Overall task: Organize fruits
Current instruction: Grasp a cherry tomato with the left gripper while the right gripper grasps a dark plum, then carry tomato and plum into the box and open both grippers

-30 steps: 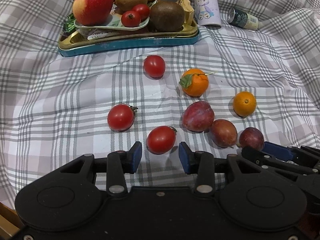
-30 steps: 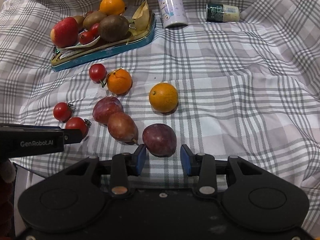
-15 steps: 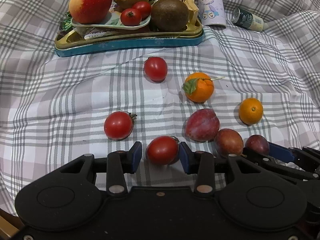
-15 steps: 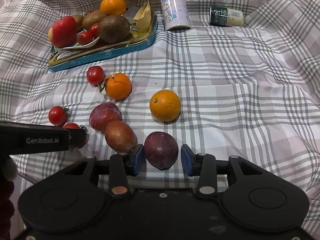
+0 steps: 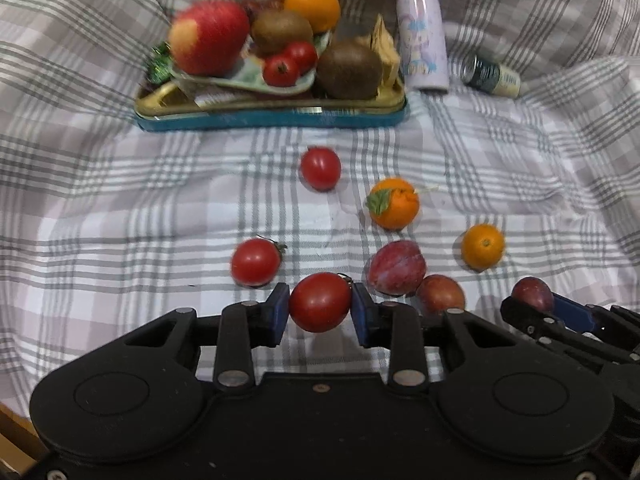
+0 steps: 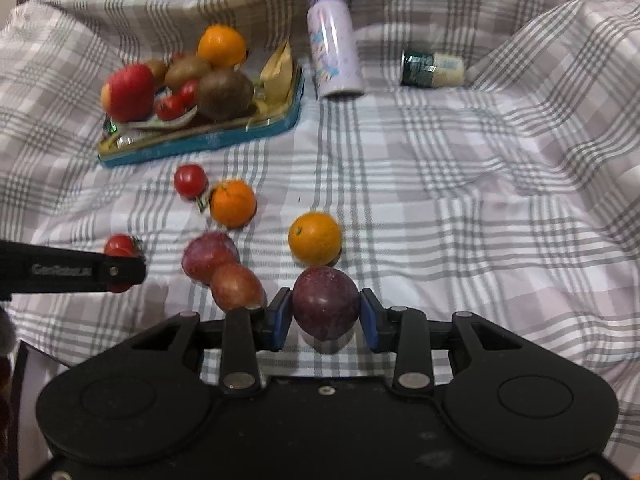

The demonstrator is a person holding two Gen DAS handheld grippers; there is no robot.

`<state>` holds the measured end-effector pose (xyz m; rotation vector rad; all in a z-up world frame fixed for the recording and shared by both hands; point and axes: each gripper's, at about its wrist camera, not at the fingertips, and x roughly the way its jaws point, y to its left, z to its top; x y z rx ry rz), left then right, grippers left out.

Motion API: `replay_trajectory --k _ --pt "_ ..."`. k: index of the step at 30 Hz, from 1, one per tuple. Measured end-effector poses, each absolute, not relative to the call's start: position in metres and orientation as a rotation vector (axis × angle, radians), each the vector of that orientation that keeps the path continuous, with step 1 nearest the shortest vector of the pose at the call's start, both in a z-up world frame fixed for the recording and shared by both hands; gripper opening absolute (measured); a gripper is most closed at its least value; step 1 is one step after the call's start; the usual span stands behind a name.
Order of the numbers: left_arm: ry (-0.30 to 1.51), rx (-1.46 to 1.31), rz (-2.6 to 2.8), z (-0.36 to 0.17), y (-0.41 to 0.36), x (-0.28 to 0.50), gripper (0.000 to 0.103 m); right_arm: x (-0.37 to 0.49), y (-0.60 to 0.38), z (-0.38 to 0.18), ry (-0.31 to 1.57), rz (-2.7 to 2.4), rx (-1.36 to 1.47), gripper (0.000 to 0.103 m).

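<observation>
Left claw (image 5: 320, 314) on one tomato (image 5: 320, 302); right claw (image 6: 325, 319) on one plum (image 6: 325, 302).

A grey-and-white checked cloth (image 5: 120, 208) covered the whole surface, rumpled into folds at its far edge. Light fell evenly on it. A wood edge (image 5: 12, 432) showed beside the cloth's near corner.

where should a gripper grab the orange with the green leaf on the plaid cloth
Grip the round orange with the green leaf across its widest middle, coming down from above with one finger at its near side and one at its far side. The leaf and stem sit at its upper left, so this avoids them. A small red tomato lies up-left, a reddish plum just below, so keep the fingers clear of both.
</observation>
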<state>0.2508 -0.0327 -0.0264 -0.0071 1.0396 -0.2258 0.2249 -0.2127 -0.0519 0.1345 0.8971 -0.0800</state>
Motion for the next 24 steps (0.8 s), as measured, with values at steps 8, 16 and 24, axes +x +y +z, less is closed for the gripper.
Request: replay_trajectory --k 8,16,24 --pt "0.958 -0.015 -0.226 0.017 -0.011 0.209 0.041 0.184 -0.208 -0.017 0.843 -0.039 0.175 0.037" --pt "1.014 -0.023 -0.257 0.013 -0.005 0.159 0.041 0.133 -0.191 -0.01 0.868 0.025 0.178 0.037" --pt "1.12 -0.012 -0.296 -0.015 -0.008 0.108 0.041 0.094 -0.185 -0.031 0.952 0.011 0.207 0.037"
